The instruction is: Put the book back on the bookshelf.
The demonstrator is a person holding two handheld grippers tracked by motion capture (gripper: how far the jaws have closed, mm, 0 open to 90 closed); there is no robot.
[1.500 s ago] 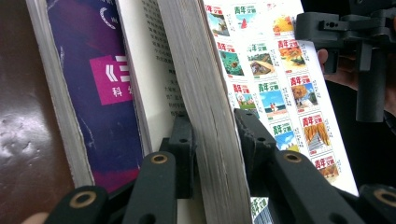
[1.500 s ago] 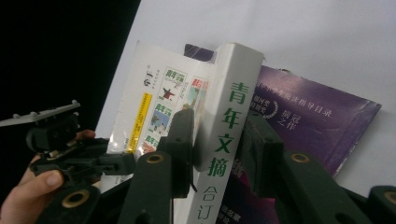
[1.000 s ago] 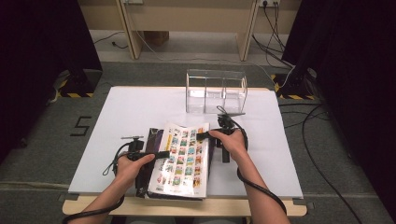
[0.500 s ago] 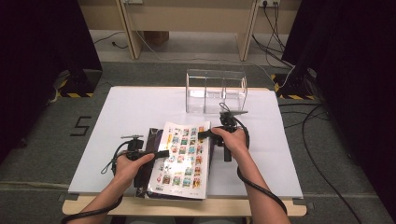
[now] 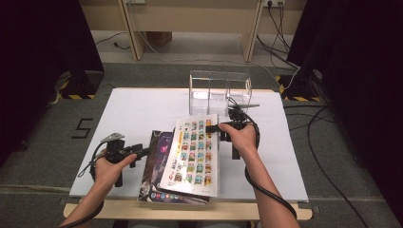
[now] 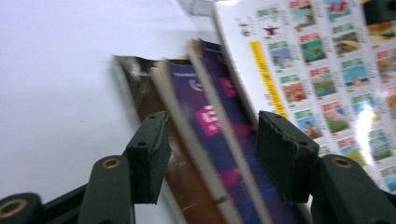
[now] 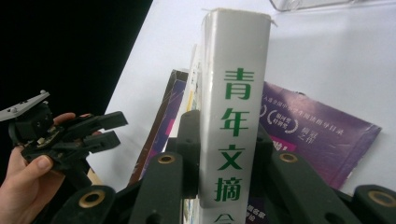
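Note:
A white book (image 5: 192, 154) with a cover of small colour pictures is tilted up over a purple book (image 5: 159, 156) and a brown one on the white table (image 5: 138, 109). My right gripper (image 5: 216, 128) is shut on the white book's spine (image 7: 233, 93), which bears green characters; its jaws have just been closing on it (image 7: 229, 130). My left gripper (image 5: 142, 152) stands open at the stack's left edge, its jaws just having been opening. In the left gripper view the page edges of the stack (image 6: 205, 126) run between the pads of that gripper (image 6: 215, 154) without touching them.
A clear plastic box (image 5: 219, 92) with dividers stands at the table's far edge, just behind the right hand. Cables trail from both grippers. The left half of the table is bare white. The left gripper (image 7: 107, 128) also appears in the right gripper view.
The left gripper has opened and drawn back to the left, off the stack. The right gripper has risen, lifting the white book's spine side so the book tilts.

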